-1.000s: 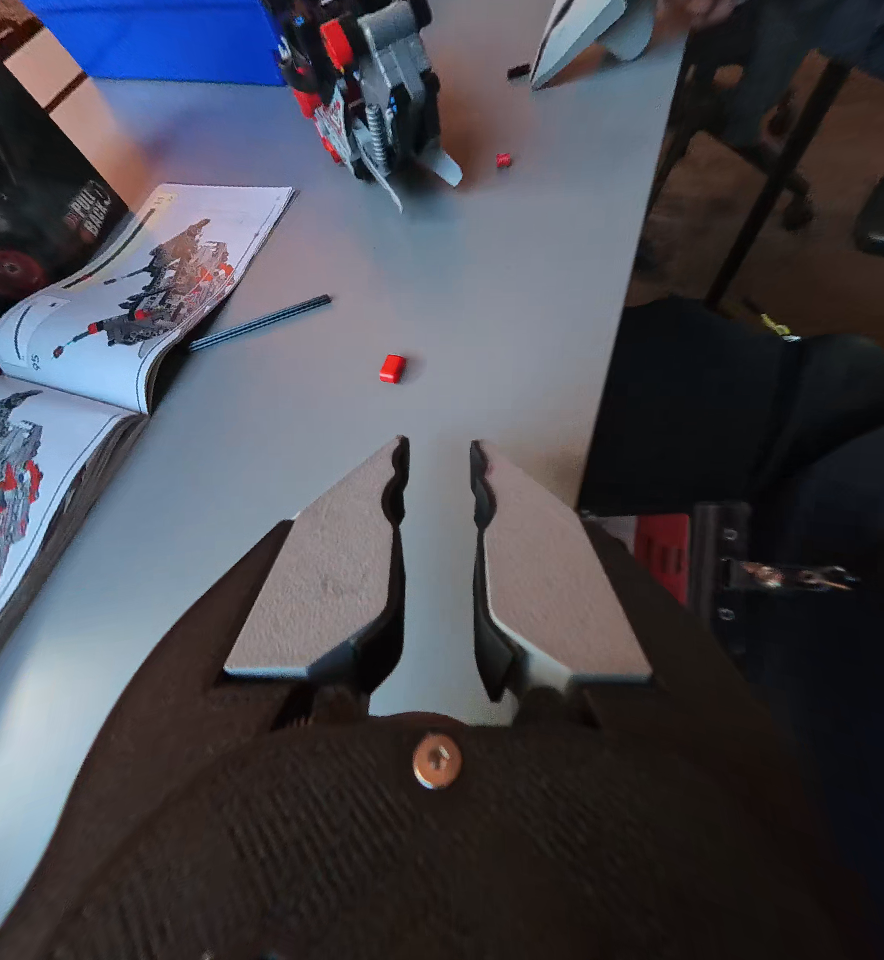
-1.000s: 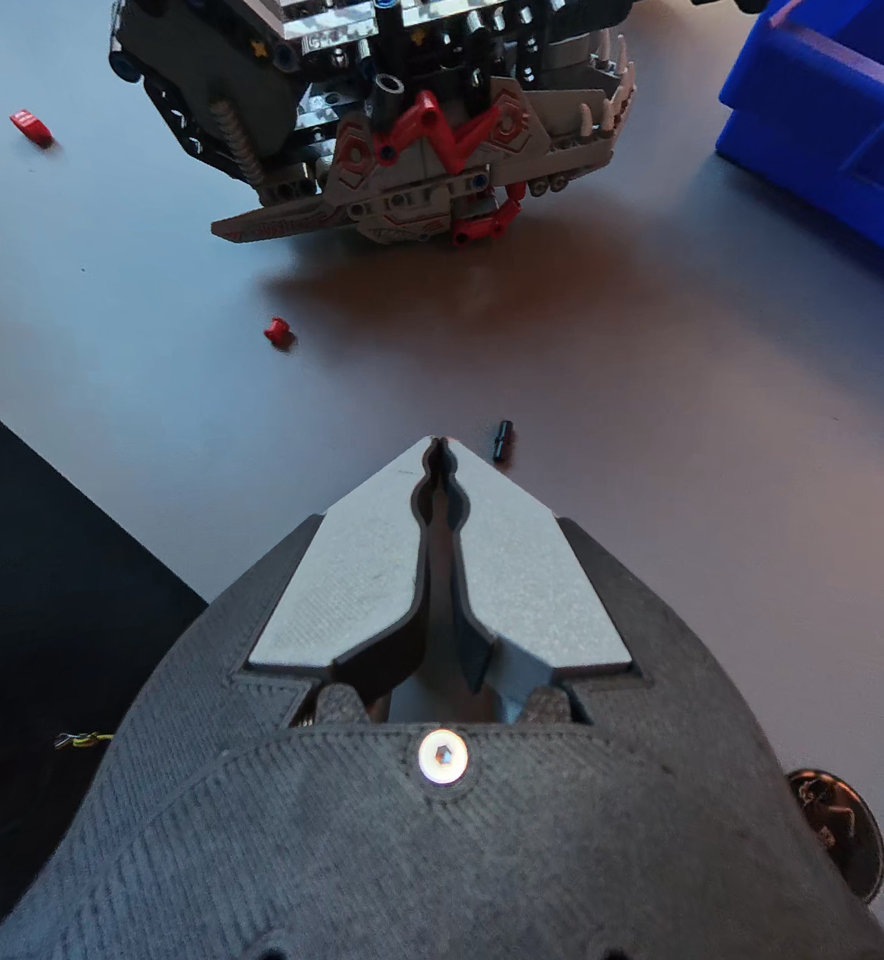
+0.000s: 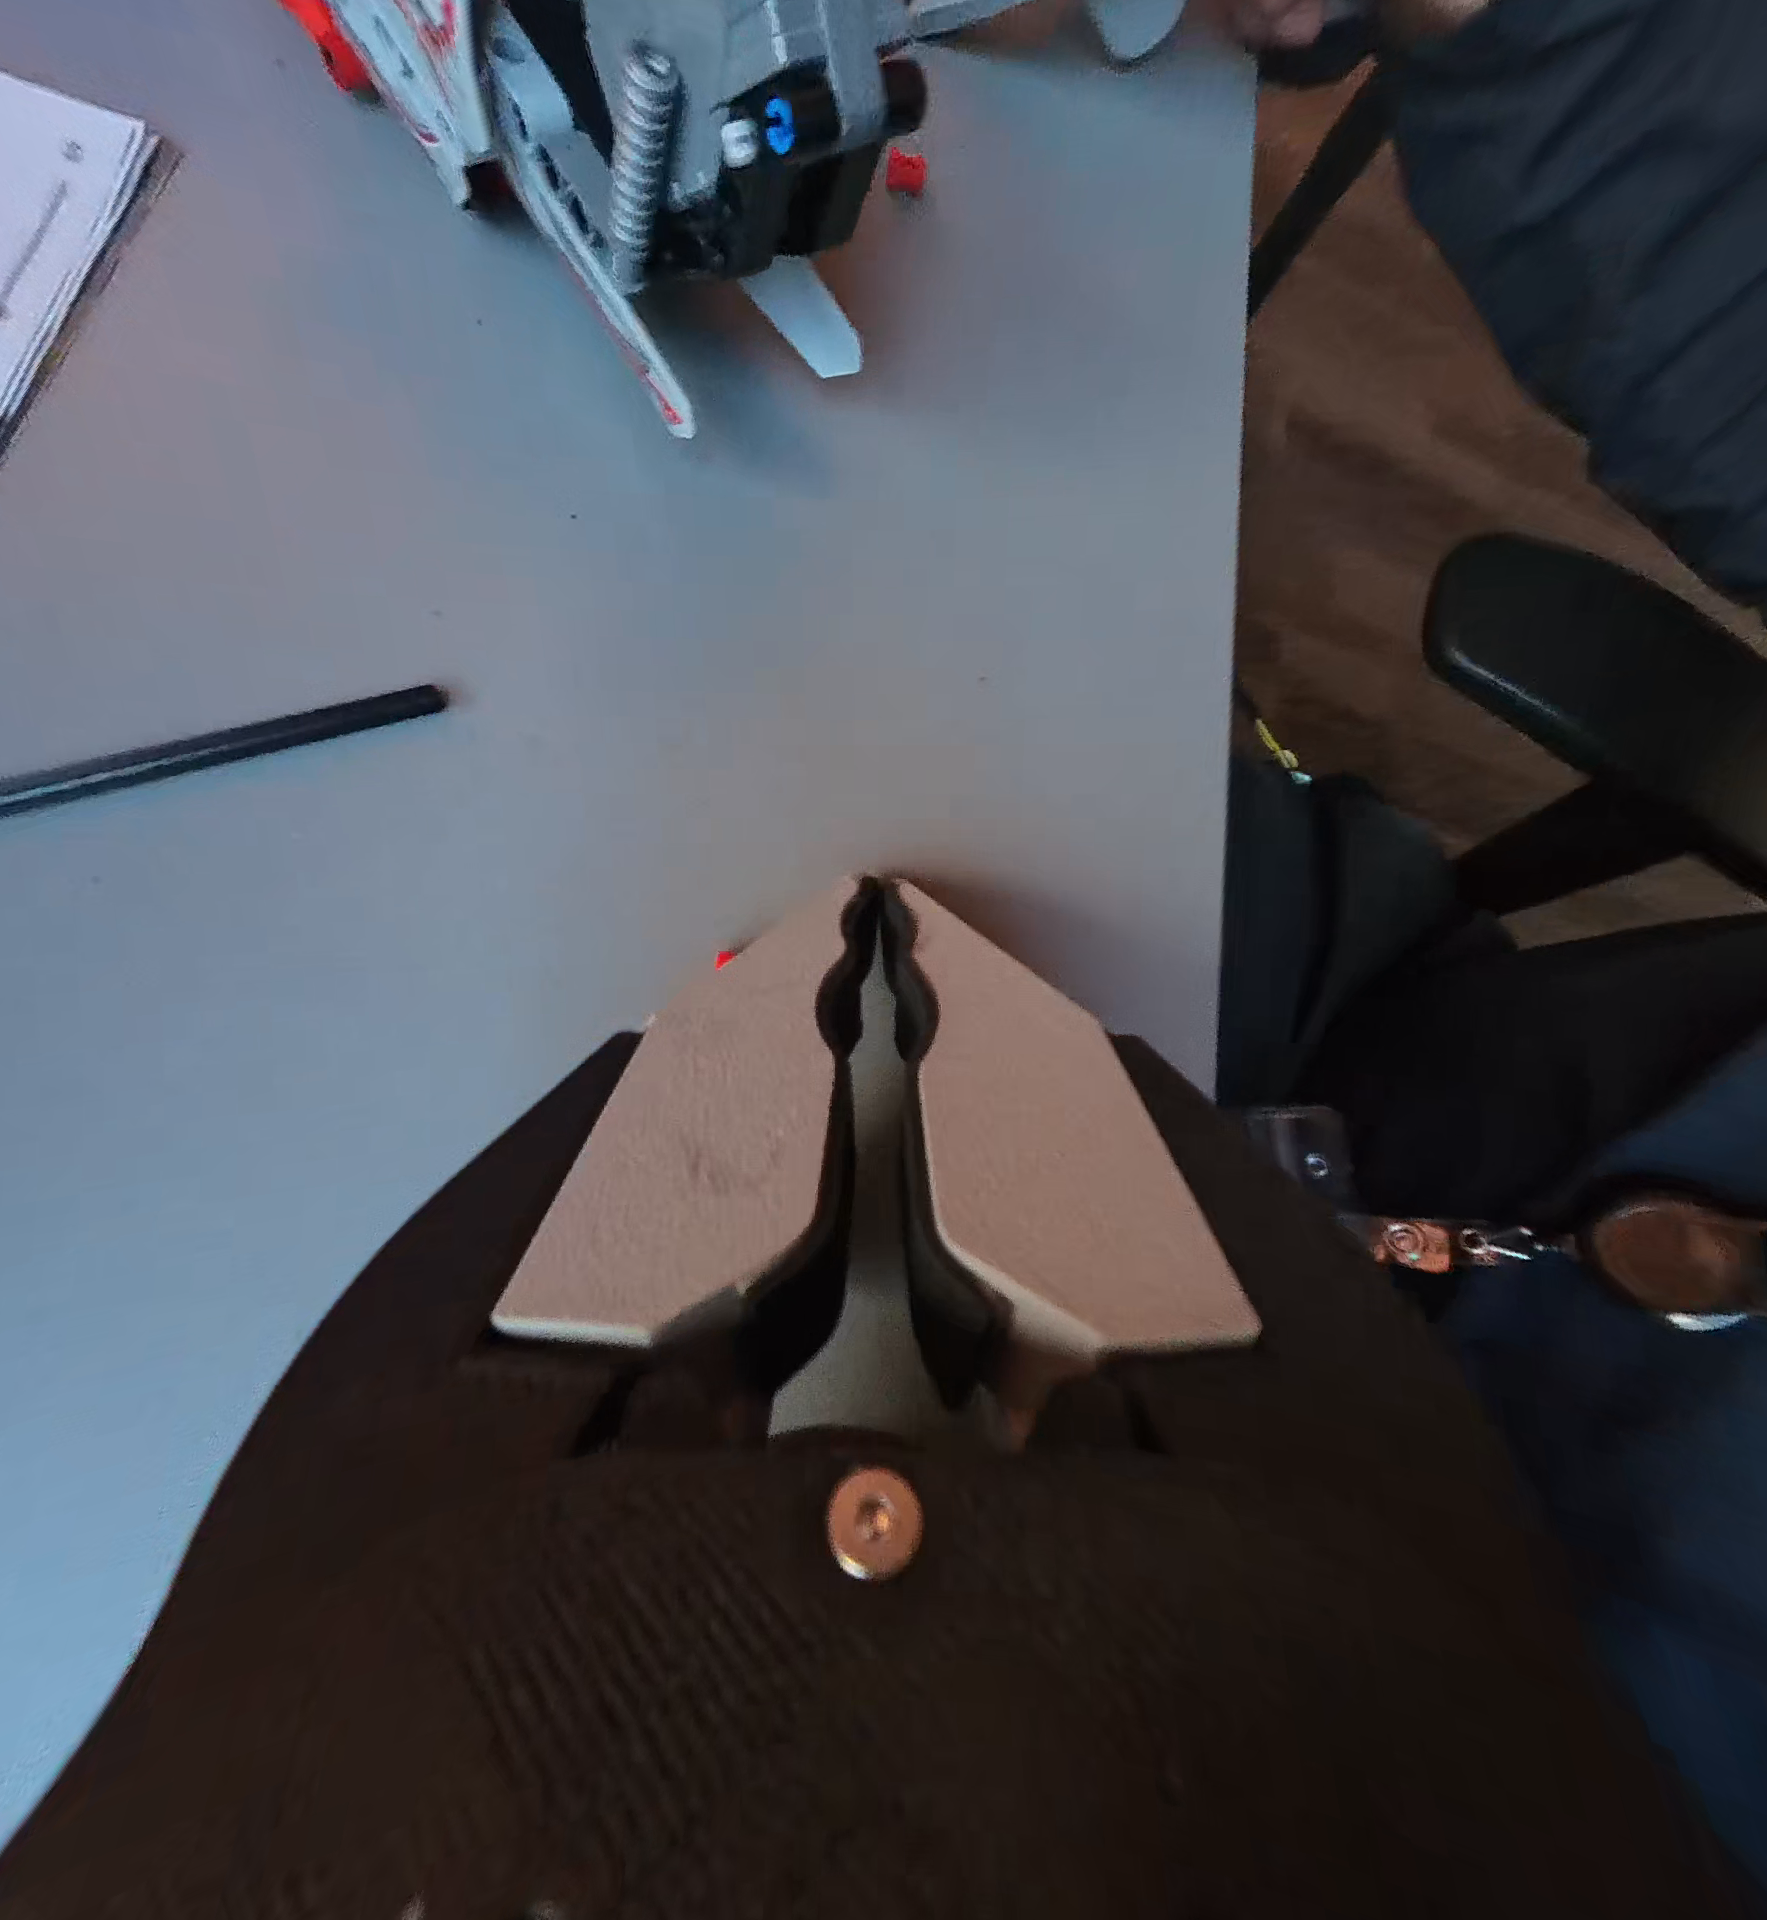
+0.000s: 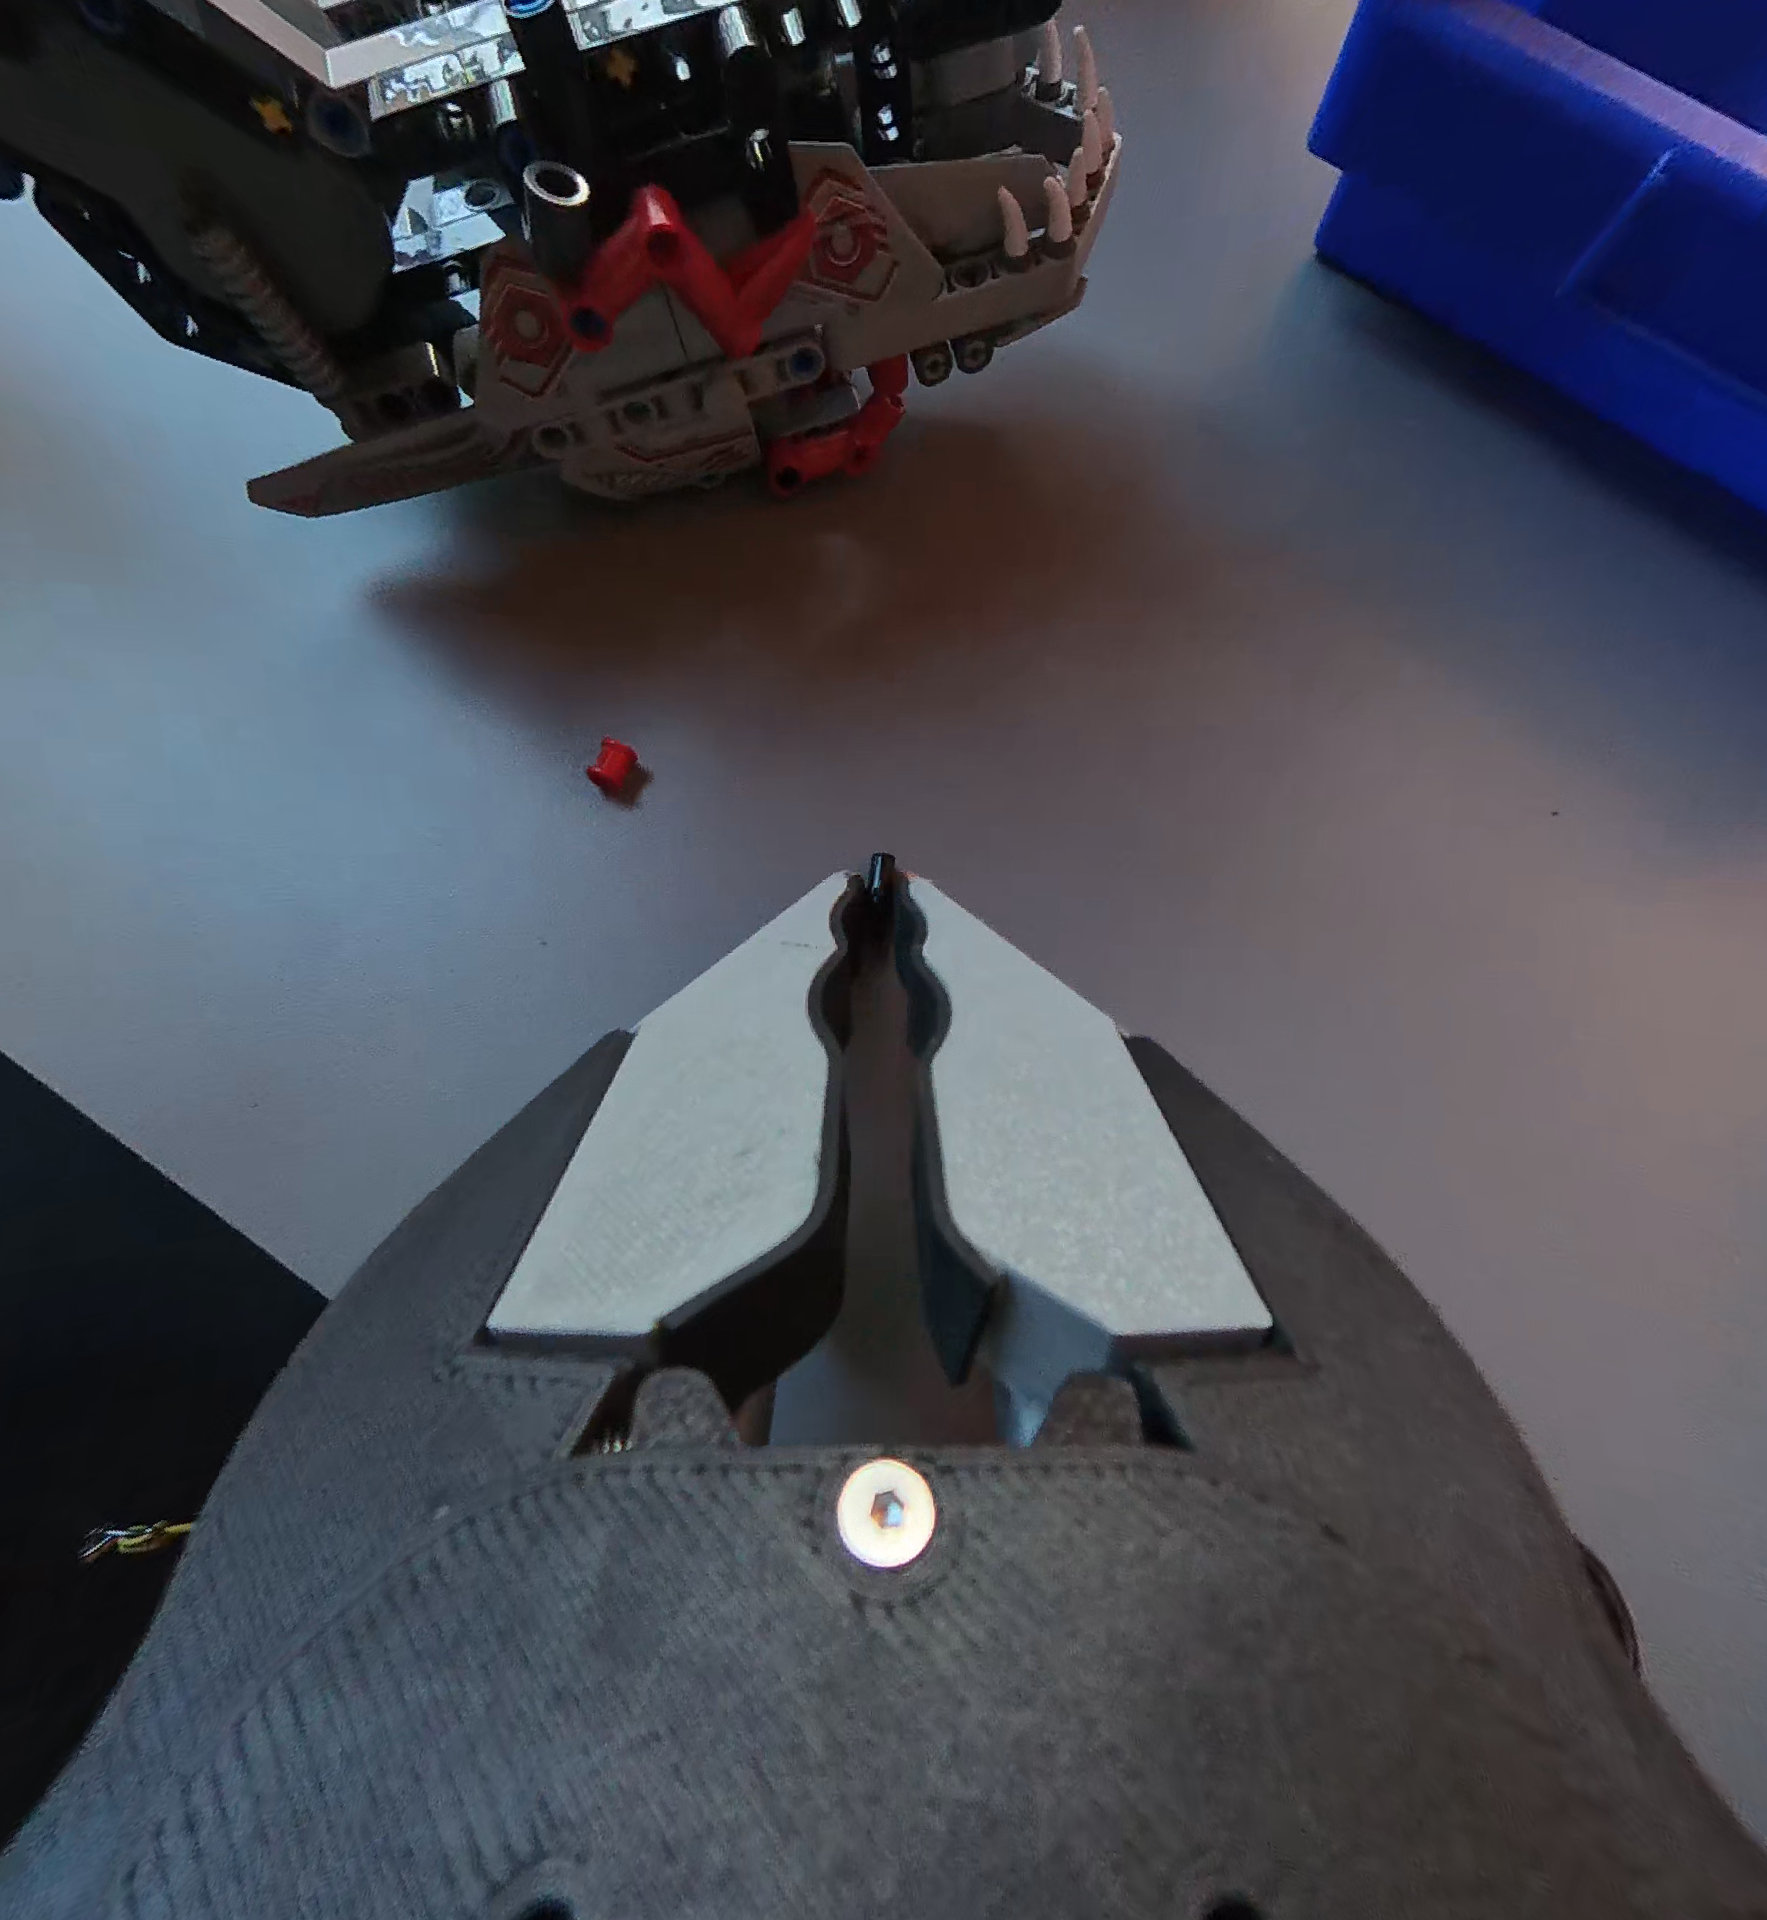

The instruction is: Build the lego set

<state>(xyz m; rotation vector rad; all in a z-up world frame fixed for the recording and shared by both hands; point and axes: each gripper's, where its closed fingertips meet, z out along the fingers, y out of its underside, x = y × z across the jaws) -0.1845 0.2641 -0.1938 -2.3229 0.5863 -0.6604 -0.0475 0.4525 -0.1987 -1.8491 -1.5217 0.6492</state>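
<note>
Your part-built lego model [image 4: 650, 312] stands at the far bench [image 4: 1274, 831], rigid but knobbly; your right gripper [image 4: 877, 881] has its jaws pinched on a tiny, light, slippery black pin [image 4: 879, 871], while your left gripper [image 3: 877, 883] is closed, seemingly empty.

Left gripper [image 3: 877, 883]: fingers closed, tips touching at 12 o'clock of its own housing, pitched down at the table, nothing visibly held between the tips. Right gripper [image 4: 879, 881]: fingers nearly together, pinching a small black pin [image 4: 877, 875] at the very tips, the pin poking out toward 12 o'clock; gripper angled down and forward, low over the surface.
</note>
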